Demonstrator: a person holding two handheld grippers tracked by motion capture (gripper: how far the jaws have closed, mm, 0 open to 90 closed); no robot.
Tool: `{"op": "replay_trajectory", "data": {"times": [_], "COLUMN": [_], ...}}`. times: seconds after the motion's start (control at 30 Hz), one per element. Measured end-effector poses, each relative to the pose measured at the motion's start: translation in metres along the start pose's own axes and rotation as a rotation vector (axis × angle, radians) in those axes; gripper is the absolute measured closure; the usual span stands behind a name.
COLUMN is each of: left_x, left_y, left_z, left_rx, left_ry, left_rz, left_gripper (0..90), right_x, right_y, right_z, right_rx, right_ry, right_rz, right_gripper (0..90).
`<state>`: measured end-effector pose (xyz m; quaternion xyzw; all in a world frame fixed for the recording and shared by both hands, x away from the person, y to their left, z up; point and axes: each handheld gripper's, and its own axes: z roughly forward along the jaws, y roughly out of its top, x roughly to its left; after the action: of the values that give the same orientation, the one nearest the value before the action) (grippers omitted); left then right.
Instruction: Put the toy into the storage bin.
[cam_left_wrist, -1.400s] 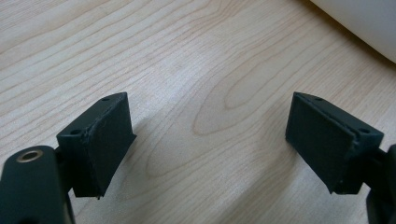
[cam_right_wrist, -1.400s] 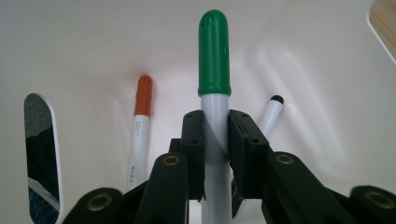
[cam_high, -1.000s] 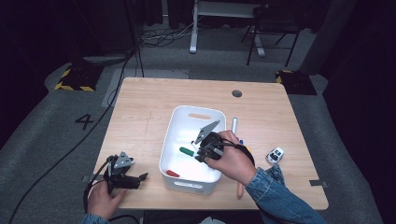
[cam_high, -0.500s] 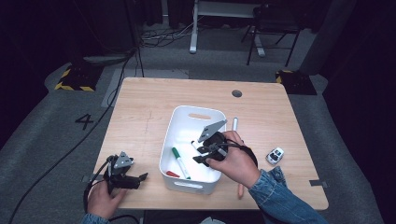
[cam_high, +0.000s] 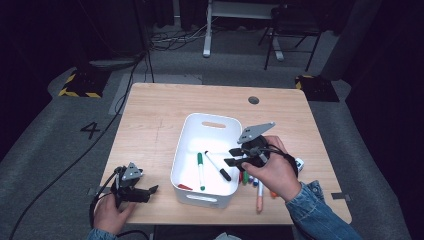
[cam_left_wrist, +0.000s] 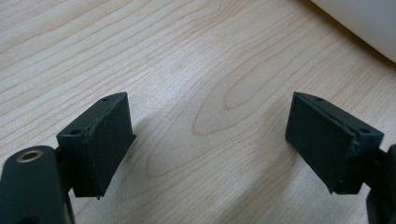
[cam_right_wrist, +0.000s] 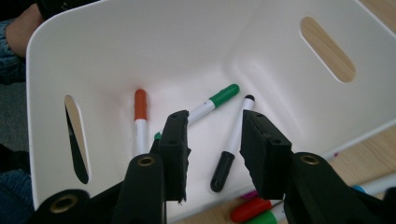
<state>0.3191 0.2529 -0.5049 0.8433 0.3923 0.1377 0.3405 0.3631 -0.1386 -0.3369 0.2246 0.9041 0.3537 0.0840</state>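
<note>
The white bin (cam_high: 186, 145) holds three markers. Just right of it lie loose markers (cam_high: 254, 181) (long axes toward the person), beneath the right gripper (cam_high: 234, 156), whose empty jaws have just parted. The left gripper (cam_high: 150, 190), jaws apart, idles left of the bin.

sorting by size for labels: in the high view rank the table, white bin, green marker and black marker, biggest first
1. table
2. white bin
3. green marker and black marker: look about alike, so unranked.
</note>
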Motion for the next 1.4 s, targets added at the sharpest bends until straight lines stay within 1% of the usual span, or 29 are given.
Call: {"op": "replay_trajectory", "data": {"times": [0.1,0.27,0.3,0.33,0.37,0.4,0.5,0.53,0.67,0.7,0.8,0.93,1.07,1.23,1.4], "left_x": [0.000,0.000,0.000,0.000,0.000,0.000,0.000,0.000,0.000,0.000,0.000,0.000,0.000,0.000,0.000], "left_y": [0.000,0.000,0.000,0.000,0.000,0.000,0.000,0.000,0.000,0.000,0.000,0.000,0.000,0.000,0.000], "left_z": [0.000,0.000,0.000,0.000,0.000,0.000,0.000,0.000,0.000,0.000,0.000,0.000,0.000,0.000,0.000], "left_rx": [0.000,0.000,-0.001,-0.001,-0.001,0.000,0.000,0.000,0.000,-0.001,0.000,0.000,0.000,0.000,0.000], "left_ry": [-0.001,0.000,0.000,0.000,0.000,0.000,0.000,0.000,-0.002,0.000,0.000,-0.002,0.000,0.000,0.000], "left_rz": [-0.002,-0.003,-0.002,-0.003,-0.003,0.000,0.000,-0.002,-0.004,-0.002,-0.002,-0.004,0.000,0.000,-0.001], "left_gripper": [15.0,15.1,15.1,15.1,15.1,15.1,15.0,15.1,15.1,15.0,15.1,15.1,15.1,15.1,15.1], "right_x": [-0.006,-0.017,-0.019,-0.023,-0.026,-0.029,-0.038,-0.042,-0.054,-0.057,-0.065,-0.072,-0.077,-0.082,-0.086], "right_y": [-0.009,-0.029,-0.034,-0.039,-0.044,-0.049,-0.065,-0.071,-0.092,-0.096,-0.108,-0.121,-0.133,-0.144,-0.154], "right_z": [-0.011,-0.028,-0.031,-0.032,-0.034,-0.035,-0.037,-0.038,-0.040,-0.040,-0.038,-0.032,-0.023,-0.011,0.000], "right_rx": [-0.023,-0.039,-0.032,-0.031,-0.026,-0.020,-0.006,-0.002,0.002,0.010,0.030,0.071,0.103,0.139,0.170], "right_ry": [-0.017,-0.055,-0.065,-0.076,-0.089,-0.099,-0.119,-0.129,-0.147,-0.153,-0.169,-0.208,-0.214,-0.233,-0.242], "right_rz": [0.020,0.080,0.098,0.100,0.121,0.128,0.176,0.183,0.244,0.250,0.292,0.299,0.318,0.326,0.341], "right_gripper": [63.7,64.1,64.1,64.1,64.2,64.2,64.8,65.1,65.9,66.1,66.4,66.2,66.2,66.1,65.2]}}
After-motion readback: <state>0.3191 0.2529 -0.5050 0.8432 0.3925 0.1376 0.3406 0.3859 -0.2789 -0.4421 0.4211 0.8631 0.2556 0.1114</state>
